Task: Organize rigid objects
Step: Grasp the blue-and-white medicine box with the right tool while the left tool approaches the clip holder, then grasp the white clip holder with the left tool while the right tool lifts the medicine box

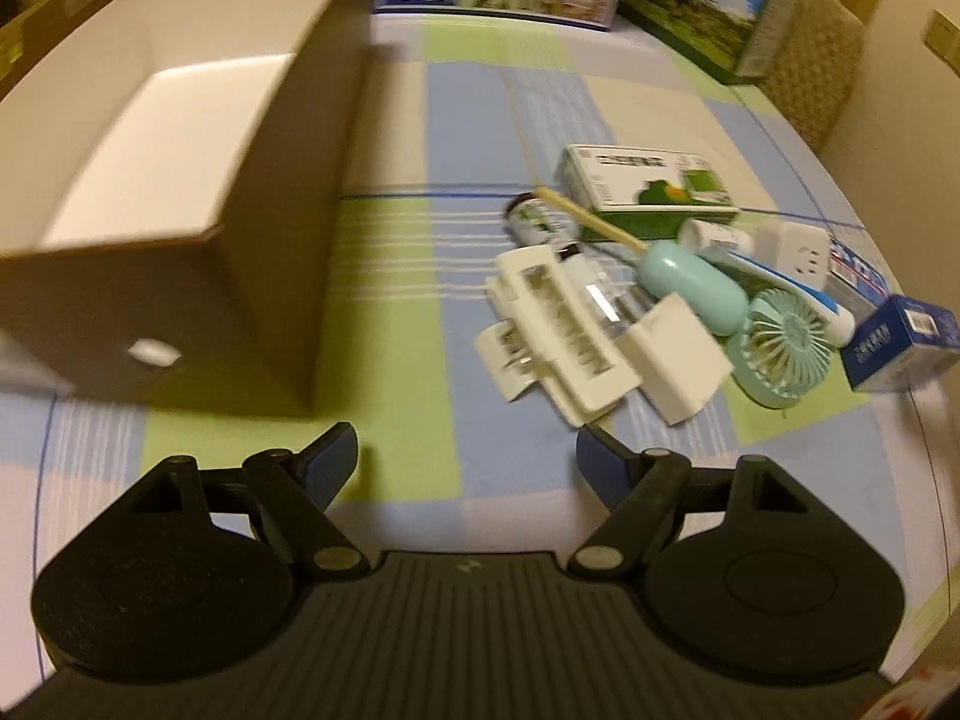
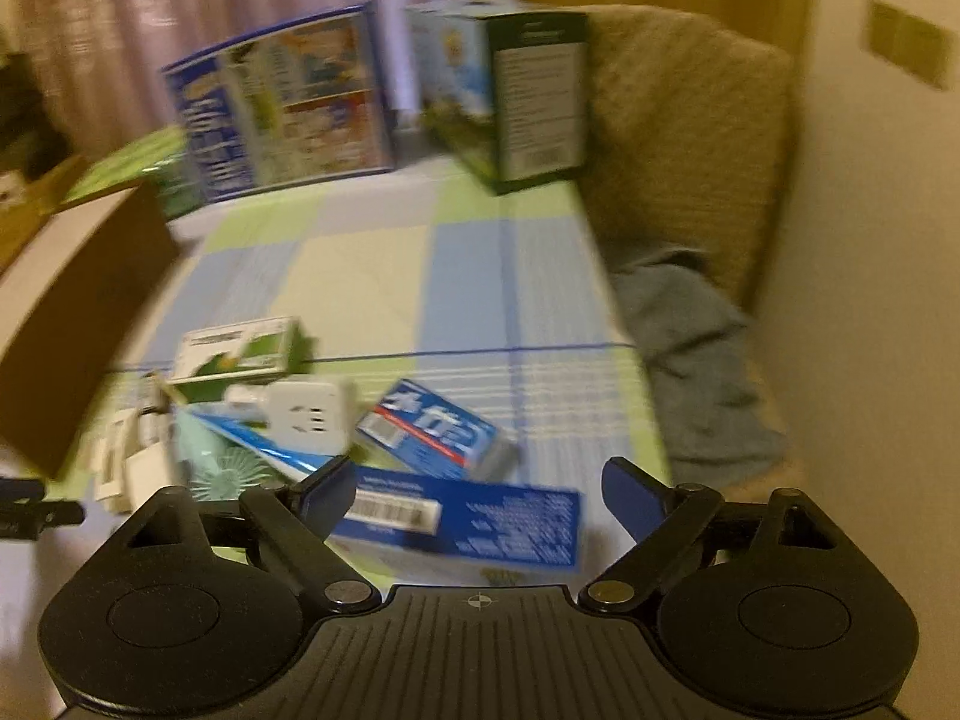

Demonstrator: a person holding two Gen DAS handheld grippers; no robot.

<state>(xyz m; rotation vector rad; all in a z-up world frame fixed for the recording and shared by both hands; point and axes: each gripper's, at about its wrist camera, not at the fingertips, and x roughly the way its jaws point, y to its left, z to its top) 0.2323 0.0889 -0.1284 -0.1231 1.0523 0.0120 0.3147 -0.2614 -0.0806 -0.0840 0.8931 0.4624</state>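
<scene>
At the left stands an open brown cardboard box [image 1: 180, 222], white inside and with nothing in it that I can see; the left tool [image 1: 468, 456] hangs just beside its near corner, above the checked cloth [image 1: 396, 276] on the worktop, jaws spread and nothing between them. To the right lies the jumble: a white clip-like plastic piece [image 1: 564, 330], a green and white carton [image 1: 648, 186] with a thin wooden stick [image 1: 591, 219] across it, a pale teal oval case [image 1: 690, 282] touching a small teal fan [image 1: 786, 354], a white plug adapter [image 1: 792, 255], a toothpaste box [image 2: 432, 426]. Furthest right, a flat blue box [image 2: 462, 516] lies between the spread fingers of the right tool [image 2: 480, 492]; the pads stand clear of it, gripping nothing; the view there is blurred.
</scene>
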